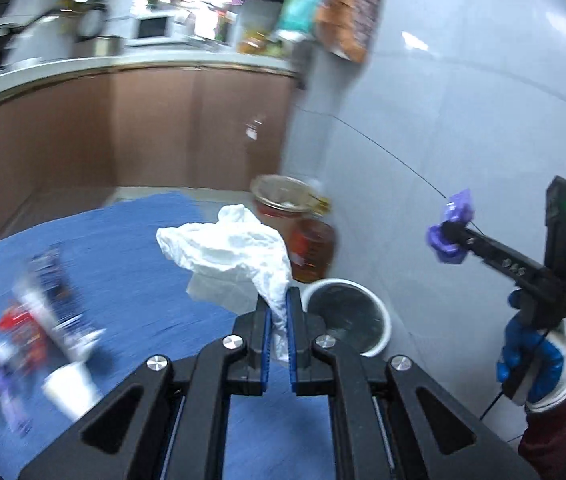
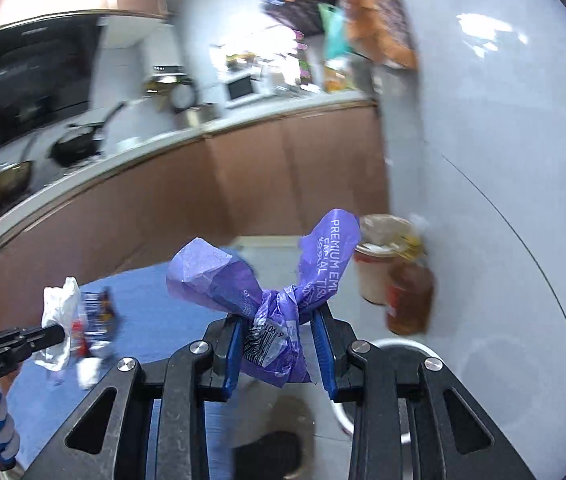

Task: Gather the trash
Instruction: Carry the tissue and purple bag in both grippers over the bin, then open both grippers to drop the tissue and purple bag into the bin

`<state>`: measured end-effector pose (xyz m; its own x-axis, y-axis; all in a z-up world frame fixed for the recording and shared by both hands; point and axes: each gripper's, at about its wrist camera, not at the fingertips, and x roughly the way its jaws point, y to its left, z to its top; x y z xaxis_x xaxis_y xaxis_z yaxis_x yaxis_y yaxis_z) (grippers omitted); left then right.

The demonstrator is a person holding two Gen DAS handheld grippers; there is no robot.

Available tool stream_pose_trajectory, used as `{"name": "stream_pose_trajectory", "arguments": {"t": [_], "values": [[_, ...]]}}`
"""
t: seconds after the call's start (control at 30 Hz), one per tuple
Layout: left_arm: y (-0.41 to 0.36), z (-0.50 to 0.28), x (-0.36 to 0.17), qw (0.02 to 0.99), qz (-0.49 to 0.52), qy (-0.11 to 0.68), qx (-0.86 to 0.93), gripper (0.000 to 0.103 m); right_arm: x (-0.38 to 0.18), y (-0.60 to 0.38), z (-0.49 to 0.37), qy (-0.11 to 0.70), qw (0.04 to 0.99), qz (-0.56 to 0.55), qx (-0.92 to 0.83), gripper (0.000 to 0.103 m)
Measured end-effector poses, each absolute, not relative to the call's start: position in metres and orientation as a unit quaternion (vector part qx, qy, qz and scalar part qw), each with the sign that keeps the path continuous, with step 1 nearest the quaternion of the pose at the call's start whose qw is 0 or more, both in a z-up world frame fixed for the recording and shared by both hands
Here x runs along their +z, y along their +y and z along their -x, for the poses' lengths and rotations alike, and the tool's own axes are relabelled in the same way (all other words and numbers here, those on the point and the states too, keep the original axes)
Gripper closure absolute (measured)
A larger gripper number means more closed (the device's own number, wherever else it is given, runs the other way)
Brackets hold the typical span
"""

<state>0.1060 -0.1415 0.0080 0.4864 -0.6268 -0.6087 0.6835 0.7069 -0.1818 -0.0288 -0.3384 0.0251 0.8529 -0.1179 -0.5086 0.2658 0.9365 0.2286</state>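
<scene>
Kitchen corner, blue surface (image 1: 131,248) against the grey wall: both my tongs carry trash, and the white bin (image 1: 349,316) sits low centre-right of the left view.

My left tongs (image 1: 279,320) pinch a crumpled white tissue (image 1: 227,244) right beside the bin's rim, so this hand seems nearer. My right tongs (image 2: 279,334) clamp a purple tissue wrapper (image 2: 267,292), its ends flaring sideways; the bin's rim (image 2: 399,345) peeks out just below and right of them.

White crumpled tissue (image 1: 235,248), purple white-lettered wrapper (image 2: 267,292), blue table mat (image 1: 115,248), white-rimmed bin (image 1: 347,316), brown cabinets (image 1: 123,128)
</scene>
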Motion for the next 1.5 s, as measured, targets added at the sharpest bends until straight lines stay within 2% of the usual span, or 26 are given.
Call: {"name": "stream_pose_trajectory", "arguments": {"t": [0.4, 0.7, 0.73, 0.8, 0.87, 0.9, 1.0, 1.13, 1.33, 1.5], "values": [[-0.344, -0.166, -0.081, 0.756, -0.089, 0.432, -0.484, 0.097, -0.077, -0.420, 0.012, 0.337, 0.902, -0.180, -0.199, 0.073], [-0.418, -0.194, -0.137, 0.722, -0.087, 0.482, -0.489, 0.093, -0.152, -0.470, -0.015, 0.397, 0.862, -0.199, -0.245, 0.070], [-0.419, -0.195, -0.142, 0.718, -0.086, 0.486, -0.491, 0.091, -0.159, -0.474, -0.016, 0.400, 0.859, -0.204, -0.246, 0.070], [-0.428, -0.198, -0.149, 0.714, -0.081, 0.493, -0.490, 0.081, -0.168, -0.480, -0.016, 0.403, 0.854, -0.213, -0.251, 0.068], [-0.429, -0.201, -0.152, 0.717, -0.073, 0.496, -0.484, 0.057, -0.176, -0.485, -0.016, 0.408, 0.849, -0.218, -0.258, 0.064], [-0.429, -0.203, -0.154, 0.720, -0.069, 0.496, -0.481, 0.054, -0.178, -0.487, -0.016, 0.409, 0.846, -0.220, -0.262, 0.063], [-0.427, -0.209, -0.154, 0.722, -0.060, 0.499, -0.476, 0.053, -0.180, -0.492, -0.016, 0.410, 0.842, -0.222, -0.270, 0.057], [-0.413, -0.209, -0.145, 0.728, -0.052, 0.491, -0.476, 0.053, -0.172, -0.486, -0.011, 0.408, 0.842, -0.221, -0.274, 0.057], [-0.370, -0.202, -0.106, 0.754, -0.033, 0.463, -0.464, 0.053, -0.150, -0.473, -0.010, 0.392, 0.852, -0.215, -0.272, 0.057], [-0.321, -0.184, -0.060, 0.793, -0.014, 0.411, -0.449, 0.053, -0.110, -0.448, -0.009, 0.359, 0.877, -0.193, -0.255, 0.057]]}}
